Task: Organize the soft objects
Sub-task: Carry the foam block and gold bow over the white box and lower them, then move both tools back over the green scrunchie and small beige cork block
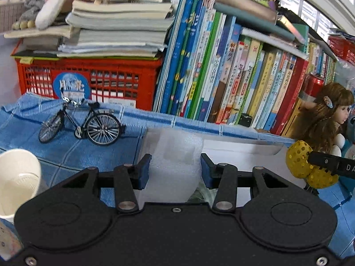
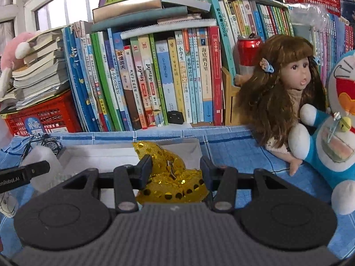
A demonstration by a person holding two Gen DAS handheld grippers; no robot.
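The left gripper (image 1: 175, 170) is closed on a white foam piece (image 1: 173, 155), its blue pads pressed to both sides, above the white box (image 1: 239, 153) on the blue cloth (image 1: 66, 148). The right gripper (image 2: 176, 170) holds gold sequin fabric (image 2: 173, 177) over the box's right end; the right finger's contact looks likely but is partly hidden. A doll (image 2: 286, 82) and toy bicycle (image 1: 82, 122) sit nearby.
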